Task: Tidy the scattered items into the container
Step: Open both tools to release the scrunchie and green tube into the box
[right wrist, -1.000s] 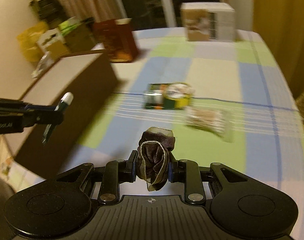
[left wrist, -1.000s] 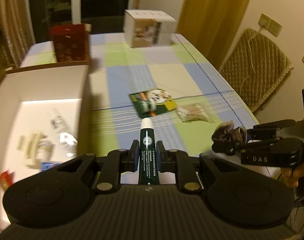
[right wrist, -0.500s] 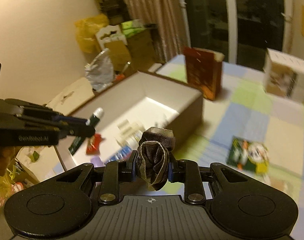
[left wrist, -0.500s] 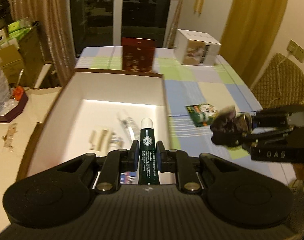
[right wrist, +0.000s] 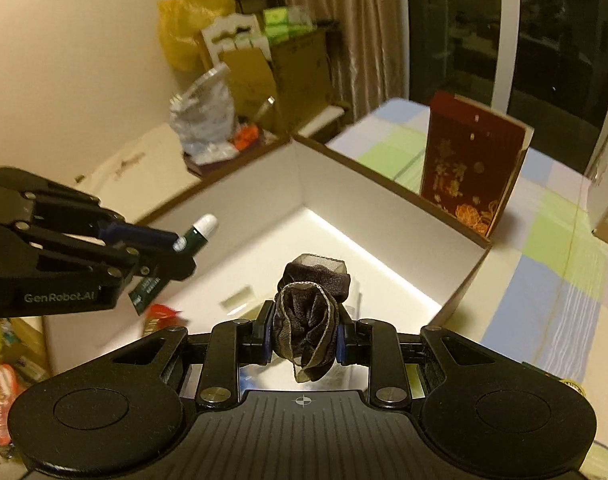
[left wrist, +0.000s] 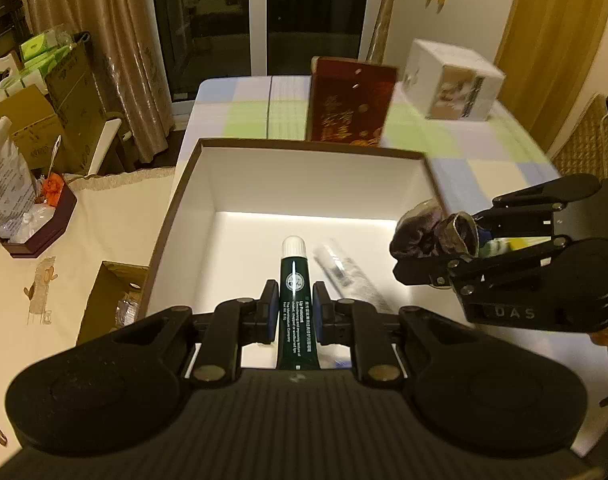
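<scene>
Jaws of our left gripper point(left wrist: 295, 312) pinch a green tube point(left wrist: 293, 280); our right gripper point(right wrist: 304, 338) clamps a dark stocking bundle point(right wrist: 310, 312), both above the box point(left wrist: 304, 184), whose contents look blurred.

Items on box point(left wrist: 304, 184) floor blurred point(left wrist: 346, 276), claws partly covering them.

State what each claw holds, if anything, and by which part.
Left claw: a dark green tube, gripped across its body, white cap forward. Right claw: a bundled dark stocking, pinched at its middle.
</scene>
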{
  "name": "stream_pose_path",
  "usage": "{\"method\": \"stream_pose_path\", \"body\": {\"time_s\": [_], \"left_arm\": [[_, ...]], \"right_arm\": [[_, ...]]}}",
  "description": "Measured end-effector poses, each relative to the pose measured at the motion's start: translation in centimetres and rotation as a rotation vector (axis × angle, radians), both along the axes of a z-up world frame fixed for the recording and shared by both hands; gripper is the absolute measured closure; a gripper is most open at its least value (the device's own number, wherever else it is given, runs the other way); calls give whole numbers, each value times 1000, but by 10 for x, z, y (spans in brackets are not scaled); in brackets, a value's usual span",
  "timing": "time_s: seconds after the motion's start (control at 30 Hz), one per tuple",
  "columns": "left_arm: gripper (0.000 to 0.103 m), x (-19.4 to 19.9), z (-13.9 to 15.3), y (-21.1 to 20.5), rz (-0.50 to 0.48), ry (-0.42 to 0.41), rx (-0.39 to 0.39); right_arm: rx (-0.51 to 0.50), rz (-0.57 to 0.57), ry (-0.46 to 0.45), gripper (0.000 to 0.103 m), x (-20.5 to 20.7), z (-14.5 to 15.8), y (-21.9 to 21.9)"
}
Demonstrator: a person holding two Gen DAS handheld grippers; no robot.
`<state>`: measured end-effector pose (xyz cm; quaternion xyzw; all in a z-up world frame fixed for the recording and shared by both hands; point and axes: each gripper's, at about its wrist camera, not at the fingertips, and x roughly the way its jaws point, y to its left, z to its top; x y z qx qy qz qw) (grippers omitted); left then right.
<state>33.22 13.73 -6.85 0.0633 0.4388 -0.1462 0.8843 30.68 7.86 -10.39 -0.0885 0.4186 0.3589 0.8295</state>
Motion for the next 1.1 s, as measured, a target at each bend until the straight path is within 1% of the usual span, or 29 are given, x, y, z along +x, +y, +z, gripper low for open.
{"method": "stream_pose_path", "body": {"time_s": [0.07,0.23,0.33,0.4,0.43,0.47,0.5,0.53,0.57,0.67,0.83,0.9,1.03,1.1], "left_arm": [[90,15,-10,0,-8,9,16],[90,46,-31,-1,-14,20,46],[89,62,-41,-2,-10,22,51],[89,71,-47,-3,-9,30,52],[89,74,-48,-4,-4,28,59],[86,76,-50,-4,-3,25,65],[82,77,-52,-5,-8,24,68],[82,78,-52,-5,-9,21,72],[81,79,-53,-5,-9,19,78],[80,77,-55,-5,-12,25,85],[77,65,-53,-1,-15,35,94],[71,59,-51,1,-10,39,96],[67,48,-44,3,8,35,106],[65,42,-40,6,18,35,100]], "right_arm": [[-38,-10,-1,72,13,-13,7],[-118,-28,-23,72,43,-33,16],[-162,-16,-52,72,52,-40,18],[-176,15,-60,71,56,-42,20],[-195,23,-72,62,56,-42,22],[-213,38,-89,33,56,-45,23],[-225,42,-112,21,54,-45,24],[-217,57,-147,21,51,-45,22],[-215,75,-164,21,49,-45,22],[-237,93,-174,21,45,-45,21],[-218,95,-163,21,42,-39,9],[-210,93,-169,21,36,-32,8],[-183,79,-161,21,27,-19,7],[-156,70,-142,21,24,-13,4]]}}
